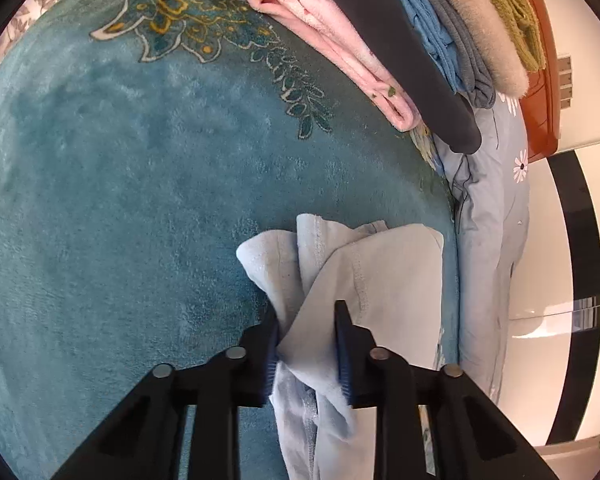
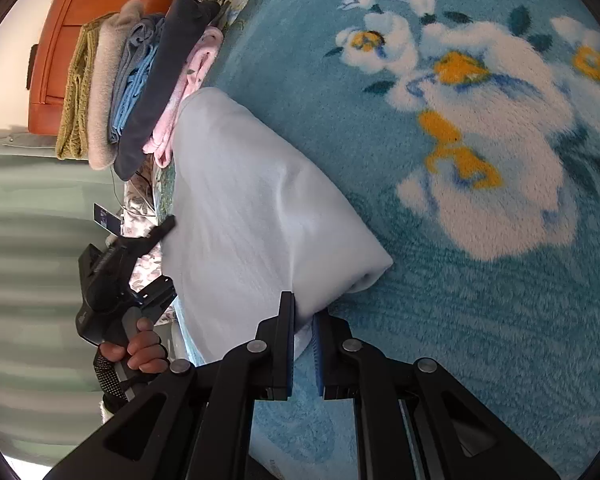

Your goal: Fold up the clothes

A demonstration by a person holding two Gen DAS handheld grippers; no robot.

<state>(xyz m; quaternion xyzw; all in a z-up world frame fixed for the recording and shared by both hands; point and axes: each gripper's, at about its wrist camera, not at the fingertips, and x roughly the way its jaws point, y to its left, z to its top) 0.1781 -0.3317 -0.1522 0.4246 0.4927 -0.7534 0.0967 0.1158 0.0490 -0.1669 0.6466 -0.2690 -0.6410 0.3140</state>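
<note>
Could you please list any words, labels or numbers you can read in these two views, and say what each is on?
No text can be read in either view.
The small dark tag beside the left tool has pale marks, too small and blurred to read.

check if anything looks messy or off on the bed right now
The pale blue garment is bunched unevenly in the left tool, seams twisted. The dark grey piece juts out of the folded stack, overhanging its edge. Nothing spilled or torn.
</note>
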